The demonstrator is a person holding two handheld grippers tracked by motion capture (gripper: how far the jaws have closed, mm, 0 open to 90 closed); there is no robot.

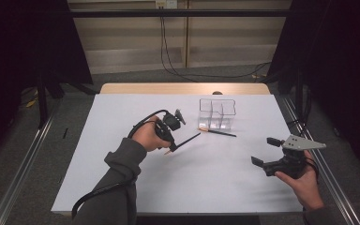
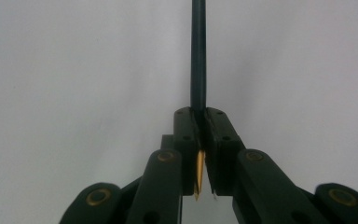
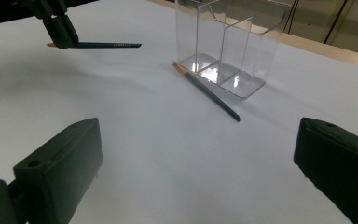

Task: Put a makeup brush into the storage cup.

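Note:
My left gripper (image 1: 173, 146) hovers over the middle left of the white table, shut on a dark pencil (image 1: 187, 140) near its sharpened end. The left gripper view has the shaft (image 2: 198, 56) running straight out from the closed jaws (image 2: 200, 126). A second dark pencil (image 1: 218, 132) lies flat just in front of a clear divided holder (image 1: 217, 112). My right gripper (image 1: 264, 151) stands open at the right of the table, nothing between its jaws. In the right gripper view, beyond my open right gripper (image 3: 200, 144), I see the lying pencil (image 3: 209, 93), the holder (image 3: 228, 42) and the left gripper (image 3: 65, 43) with its pencil (image 3: 107, 45).
The white table sheet (image 1: 192, 183) has bare room in front of both grippers. A wooden table edge (image 1: 183, 88) runs behind the holder. Metal rails (image 1: 23, 159) flank the table on the floor, and cables hang down the back wall.

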